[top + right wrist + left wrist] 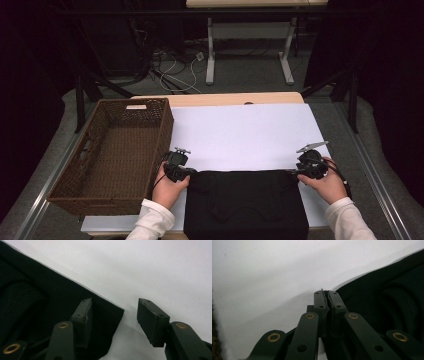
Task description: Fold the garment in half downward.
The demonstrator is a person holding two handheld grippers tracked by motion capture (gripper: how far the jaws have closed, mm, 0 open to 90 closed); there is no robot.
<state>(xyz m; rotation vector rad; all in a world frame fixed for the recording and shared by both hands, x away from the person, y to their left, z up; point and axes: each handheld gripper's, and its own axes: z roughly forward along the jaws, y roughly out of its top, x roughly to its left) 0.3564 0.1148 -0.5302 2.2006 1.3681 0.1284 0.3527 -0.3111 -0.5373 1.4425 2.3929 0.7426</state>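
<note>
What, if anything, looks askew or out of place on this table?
Nothing stands out. The black garment lies folded and square on the white sheet, and the wicker basket sits upright beside it.

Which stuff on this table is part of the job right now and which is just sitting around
In use: black garment; left tool, shut at its left corner; right tool, jaws apart over its right corner.
Lying about: empty wicker basket; white sheet.

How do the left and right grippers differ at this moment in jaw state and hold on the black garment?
The left gripper has its jaws shut at the black garment's far left corner; whether cloth is pinched is unclear. The right gripper has its jaws apart, straddling the far right corner without pressing it. Both are at the garment's far edge.
</note>
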